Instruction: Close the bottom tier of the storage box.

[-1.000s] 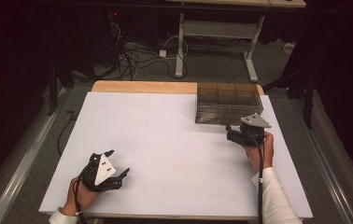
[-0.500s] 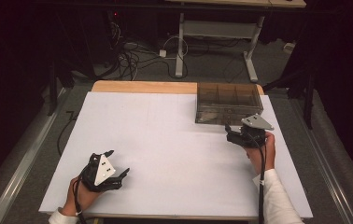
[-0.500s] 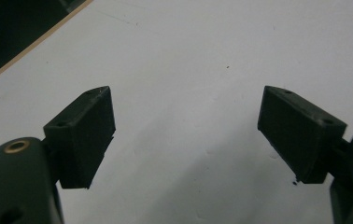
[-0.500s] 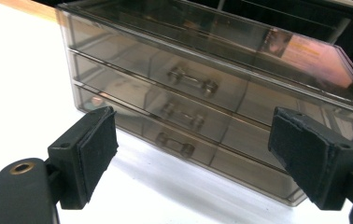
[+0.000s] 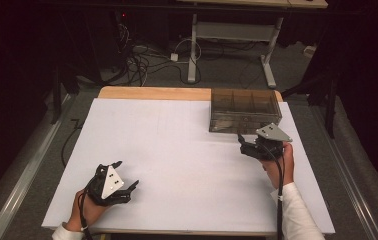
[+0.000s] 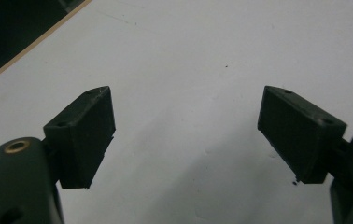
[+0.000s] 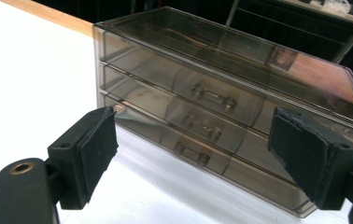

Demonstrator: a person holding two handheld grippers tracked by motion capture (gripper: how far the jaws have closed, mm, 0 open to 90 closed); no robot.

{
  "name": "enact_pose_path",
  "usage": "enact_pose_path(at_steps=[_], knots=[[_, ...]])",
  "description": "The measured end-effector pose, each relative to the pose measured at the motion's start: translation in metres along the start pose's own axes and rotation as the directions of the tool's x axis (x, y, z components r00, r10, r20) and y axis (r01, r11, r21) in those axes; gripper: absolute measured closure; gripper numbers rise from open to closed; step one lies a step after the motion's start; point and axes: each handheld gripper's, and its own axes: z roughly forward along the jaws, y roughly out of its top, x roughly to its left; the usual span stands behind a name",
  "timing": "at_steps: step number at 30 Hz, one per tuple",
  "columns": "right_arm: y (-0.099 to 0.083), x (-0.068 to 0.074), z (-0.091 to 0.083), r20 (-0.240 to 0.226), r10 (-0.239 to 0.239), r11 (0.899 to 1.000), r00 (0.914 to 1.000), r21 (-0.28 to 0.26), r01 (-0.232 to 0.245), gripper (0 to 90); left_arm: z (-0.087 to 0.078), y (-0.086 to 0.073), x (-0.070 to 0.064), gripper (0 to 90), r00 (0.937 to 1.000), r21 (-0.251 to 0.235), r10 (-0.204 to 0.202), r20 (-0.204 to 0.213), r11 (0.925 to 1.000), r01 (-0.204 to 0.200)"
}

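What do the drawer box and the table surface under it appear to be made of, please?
The drawer box looks like smoke-tinted clear plastic: you can see through its walls to three drawers, and the glossy top reflects its surroundings. Its small bar handles look like clear or metallic plastic; hard to tell. The table seems covered in matte white sheet, perhaps paper or laminate, with a light wooden edge at the far side.

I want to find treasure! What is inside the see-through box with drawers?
The drawer box has three shut drawers with small bar handles. Through the smoky plastic I see dividers but no clear contents; the dark tint hides anything small.
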Motion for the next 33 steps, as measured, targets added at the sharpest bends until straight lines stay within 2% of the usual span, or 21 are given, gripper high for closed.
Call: enact_pose_path(at_steps=[21,33], knots=[[0.003,0.016,-0.023,-0.050,-0.066,0.997,0.9966,-0.046,0.063,16.1,0.000,0.001,0.000,18.2,1.0000,0.001,0.003,0.001,1.0000,-0.003],[0.000,0.022,-0.035,-0.072,-0.089,0.994,0.9935,-0.063,0.084,16.1,0.001,0.001,-0.001,18.2,1.0000,0.003,0.003,0.004,1.0000,-0.003]])
